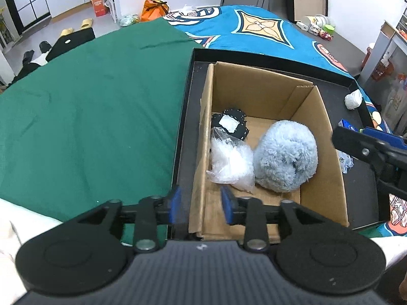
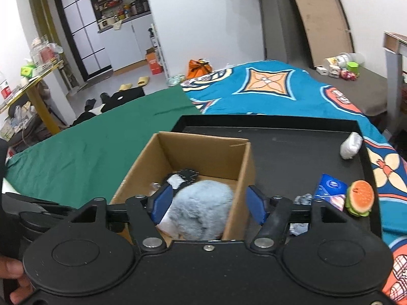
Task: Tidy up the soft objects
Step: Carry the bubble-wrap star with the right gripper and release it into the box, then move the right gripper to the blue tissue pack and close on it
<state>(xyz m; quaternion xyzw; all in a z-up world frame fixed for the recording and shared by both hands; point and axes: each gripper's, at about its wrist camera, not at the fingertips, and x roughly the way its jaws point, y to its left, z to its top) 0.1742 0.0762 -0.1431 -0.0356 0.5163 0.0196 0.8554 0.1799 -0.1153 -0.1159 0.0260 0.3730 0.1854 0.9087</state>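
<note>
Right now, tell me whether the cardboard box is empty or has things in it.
Not empty. The cardboard box holds a fluffy blue plush, a clear plastic bag and a black studded item on its floor.

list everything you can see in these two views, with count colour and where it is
open cardboard box: 1, brown, left part of the tray
shallow black tray: 1, on the bed covers
fluffy grey-blue plush: 1, inside the box, right side
crinkled clear plastic bag: 1, in the box, left of the plush
black studded item with white patch: 1, in the box behind the bag
white wrapped bundle: 1, tray's far right corner
blue packet: 1, tray's right side
burger-shaped squishy toy: 1, orange and green, right tray edge
green cloth: 1, left of the tray
blue patterned blanket: 1, behind the tray
left gripper: blue pads, open, straddling the box's left wall
right gripper: blue pads, open, over the plush
</note>
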